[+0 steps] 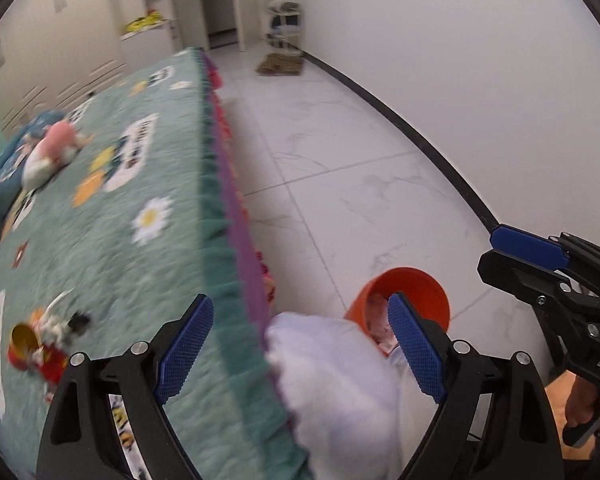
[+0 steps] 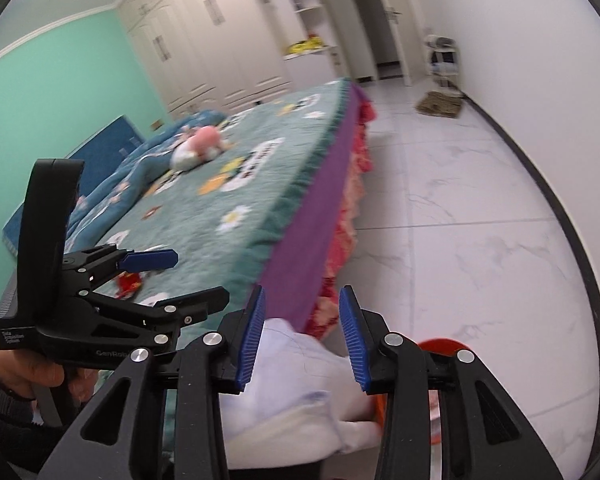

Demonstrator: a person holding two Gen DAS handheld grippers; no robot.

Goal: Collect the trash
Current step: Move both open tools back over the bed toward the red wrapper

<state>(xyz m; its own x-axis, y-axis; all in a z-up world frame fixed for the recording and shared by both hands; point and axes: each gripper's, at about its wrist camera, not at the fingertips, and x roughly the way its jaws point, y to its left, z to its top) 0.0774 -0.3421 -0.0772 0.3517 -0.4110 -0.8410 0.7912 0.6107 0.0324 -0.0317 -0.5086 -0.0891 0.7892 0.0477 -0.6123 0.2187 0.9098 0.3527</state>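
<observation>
Both pairs of blue-padded fingers stand apart and grip nothing: the left gripper (image 1: 300, 350) is spread wide over the corner of the bed, while the right gripper (image 2: 302, 336) shows a narrower gap with no pad pressing on anything. Between and beneath the left fingers (image 1: 186, 346), at 6 o'clock in the left wrist view, lies a white bundle (image 1: 332, 384) of cloth or plastic; what it is cannot be told. Just beyond it, at about 5 o'clock, an orange bin (image 1: 404, 300) stands on the white tiled floor (image 1: 380, 160) with pale crumpled litter inside. In the right wrist view the same bundle lies below the right fingers (image 2: 252, 340), its edge against the bin's rim at 5 o'clock. On the green flowered bedspread (image 1: 140, 184), at 8 o'clock in the left view, rest a red-and-gold can (image 1: 22, 346) and blurred scraps (image 1: 60, 328) beside it. A pink plush toy (image 1: 54, 148) lies farther up the bed at 10 o'clock. A brown mat (image 1: 280, 65) sits on the floor near the far doorway at 12 o'clock.
</observation>
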